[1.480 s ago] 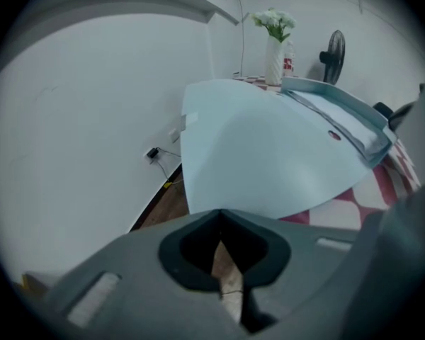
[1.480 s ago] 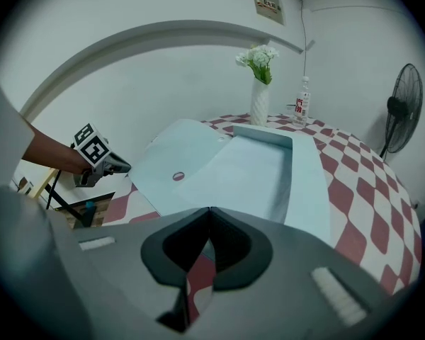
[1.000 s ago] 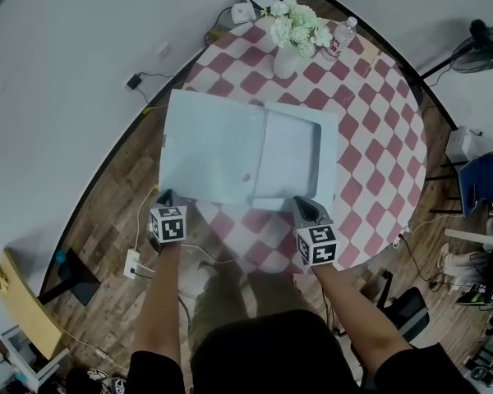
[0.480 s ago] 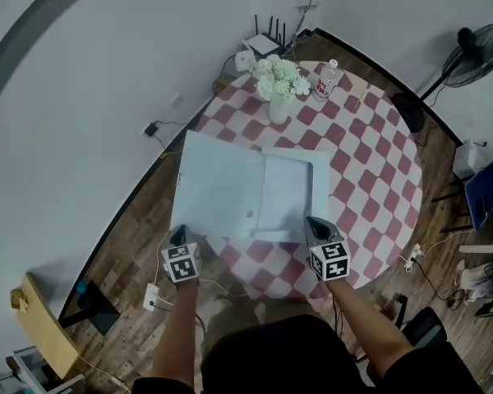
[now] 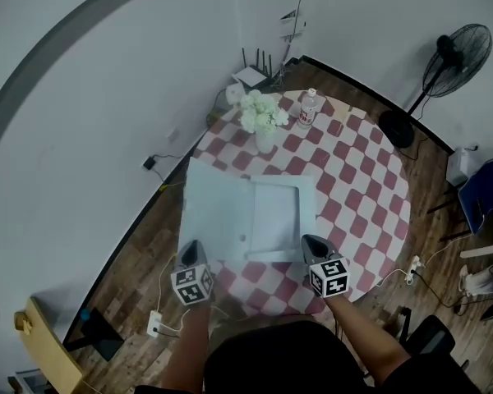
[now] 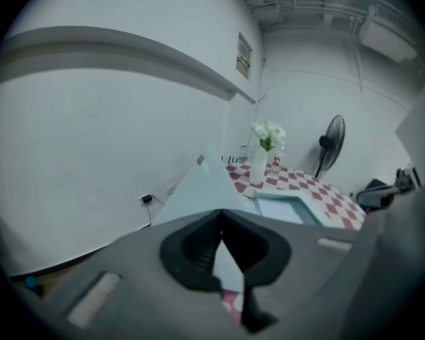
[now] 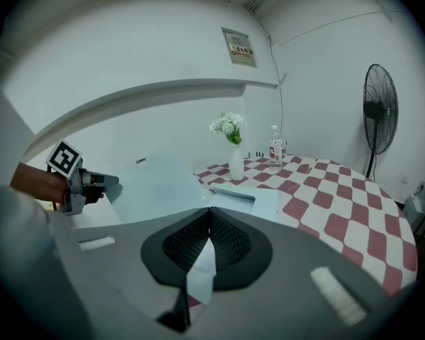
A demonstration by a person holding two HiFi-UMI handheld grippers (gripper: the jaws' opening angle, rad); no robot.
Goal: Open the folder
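The pale blue folder (image 5: 222,212) lies open and flat on the round checkered table (image 5: 357,191). Its left cover hangs past the table's left edge, and the right half shows an inner pocket. My left gripper (image 5: 191,253) hovers near the folder's near-left corner, jaws shut with nothing between them. My right gripper (image 5: 312,245) hangs over the folder's near-right edge, also shut and empty. The left gripper view looks over its closed jaws (image 6: 222,214) onto the folder (image 6: 212,183). In the right gripper view the closed jaws (image 7: 210,212) face the folder (image 7: 163,183), with the left gripper (image 7: 92,183) at its left.
A vase of white flowers (image 5: 261,117) and a water bottle (image 5: 309,109) stand at the table's far side. A floor fan (image 5: 452,52) stands at the back right, a router (image 5: 251,74) by the wall. A power strip (image 5: 156,322) with cables lies on the wooden floor.
Both grippers have risen and drawn back from the folder's near edge, the left one more. The head camera has lifted too. The folder stays open and still.
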